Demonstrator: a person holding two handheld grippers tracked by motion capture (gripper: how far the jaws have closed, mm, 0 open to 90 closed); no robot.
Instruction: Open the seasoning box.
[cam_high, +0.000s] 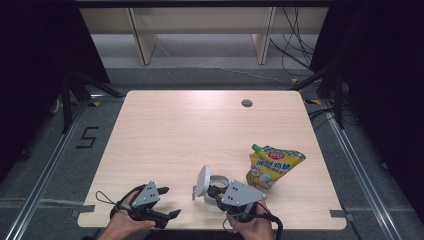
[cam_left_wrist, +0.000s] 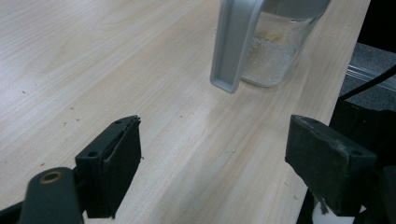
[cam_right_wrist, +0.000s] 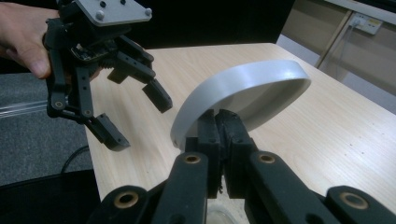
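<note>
Near table edge: left gripper (cam_high: 167, 202), jaws spread wide and empty, above the bare wooden table (cam_high: 170, 130). Beside it, right gripper (cam_right_wrist: 222, 135), jaws pinched on the raised grey lid (cam_right_wrist: 243, 95) of a clear glass jar (cam_left_wrist: 273, 51) with a grey handle (cam_left_wrist: 233, 46). Just beyond, to the right, lies a yellow spouted pouch (cam_high: 272, 166); at the far edge, a grey grommet (cam_high: 246, 103).

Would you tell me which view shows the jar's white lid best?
The right gripper view: the lid stands open, close up, the right gripper pinching its rim. The high view shows it small and tilted. The left gripper view shows the jar's handle instead.
</note>
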